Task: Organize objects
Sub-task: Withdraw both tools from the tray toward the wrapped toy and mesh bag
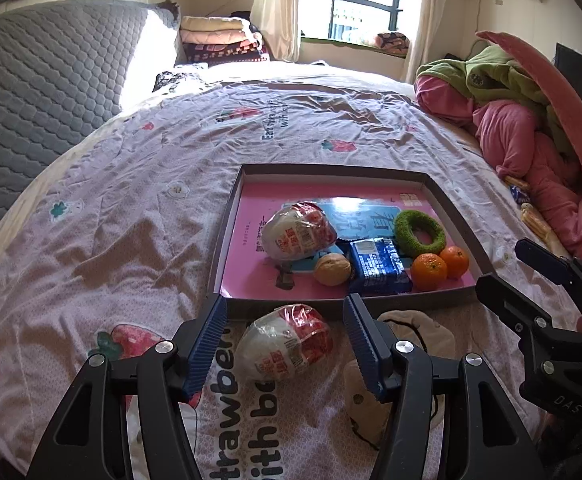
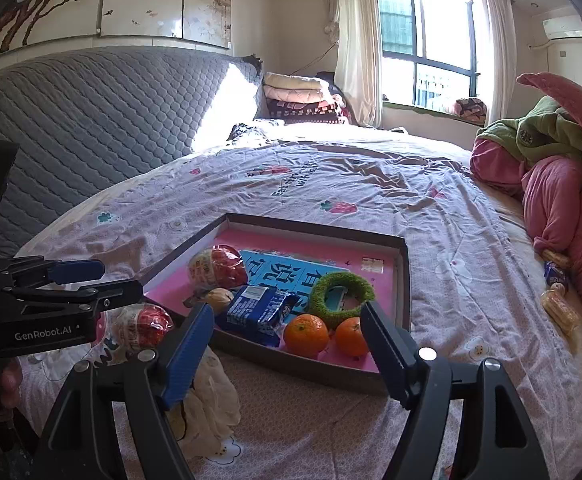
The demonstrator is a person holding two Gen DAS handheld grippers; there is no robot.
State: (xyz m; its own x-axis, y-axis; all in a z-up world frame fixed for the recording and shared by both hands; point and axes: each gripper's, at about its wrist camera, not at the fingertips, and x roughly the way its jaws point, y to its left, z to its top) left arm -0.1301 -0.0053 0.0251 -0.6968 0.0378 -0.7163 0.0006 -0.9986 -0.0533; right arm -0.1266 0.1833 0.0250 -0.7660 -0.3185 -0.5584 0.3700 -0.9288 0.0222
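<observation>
A shallow box tray (image 1: 227, 224) (image 2: 405, 280) with a pink bottom lies on the bed. In it are a wrapped red-and-white bun (image 1: 299, 230) (image 2: 217, 266), a walnut (image 1: 332, 269) (image 2: 220, 298), a blue packet (image 1: 379, 266) (image 2: 261, 312), a green ring (image 1: 419, 228) (image 2: 341, 292) and two oranges (image 1: 429, 271) (image 2: 306, 334). A second wrapped bun (image 1: 287, 342) (image 2: 141, 326) lies on the bedsheet just in front of the tray. My left gripper (image 1: 285, 308) is open, its fingers either side of this bun. My right gripper (image 2: 287, 314) is open and empty in front of the tray.
A beige cloth item (image 1: 411, 332) (image 2: 211, 400) lies on the sheet in front of the tray. Pink and green bedding (image 1: 531, 128) (image 2: 551, 184) is piled at the right, with small snack packs (image 2: 559, 308) beside it. A grey quilted headboard (image 1: 43, 92) stands left.
</observation>
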